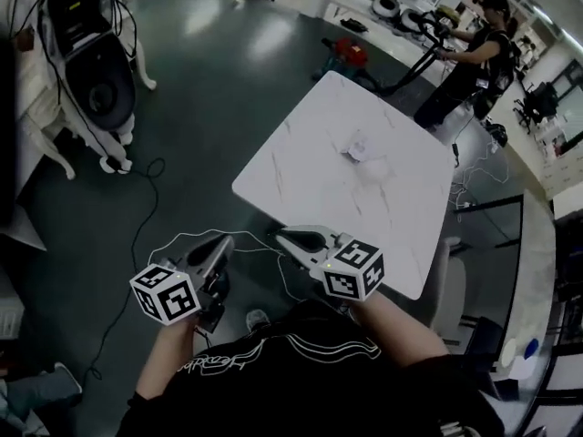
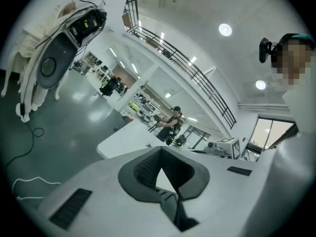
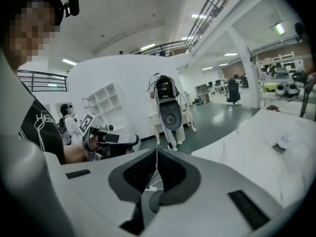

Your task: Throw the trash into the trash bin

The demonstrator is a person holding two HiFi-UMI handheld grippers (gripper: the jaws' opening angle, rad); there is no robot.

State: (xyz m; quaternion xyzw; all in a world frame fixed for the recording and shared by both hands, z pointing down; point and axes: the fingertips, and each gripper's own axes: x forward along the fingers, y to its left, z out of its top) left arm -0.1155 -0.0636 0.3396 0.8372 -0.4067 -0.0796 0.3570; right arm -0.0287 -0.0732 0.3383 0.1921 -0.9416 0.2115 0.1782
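1. Plainly crumpled: trash (image 1: 363, 150), a small creased wad of white paper, lying on the counter (image 1: 301, 180) toward its far right part, well apart from both grippers.
2. Square counter top with rounded corners, smooth and white with thin grey marble-like veins, over a dark glossy floor (image 1: 200, 89).
3. Near, off the counter's near edge and to the left: left gripper (image 1: 222, 242), pale grey shell, black ribbed fingers (image 2: 143, 169) meeting at their tips with nothing between them.
4. Just right of it, by the same near edge: right gripper (image 1: 284, 237), fingers (image 3: 140, 169) pressed together along a thin seam and holding nothing; cube with black-and-white square markers at its rear.
5. Thin white cable (image 1: 182, 238) looping over the floor by the grippers.
6. Far left: white machine (image 1: 91, 71) with a dark oval panel and curved legs, hung with black cables.
7. Far right, beyond the counter: a person (image 1: 478, 53) in dark clothing, standing.
8. In the right gripper view, a white shelf (image 3: 103, 100) of open square cubbies; contents too small to tell.
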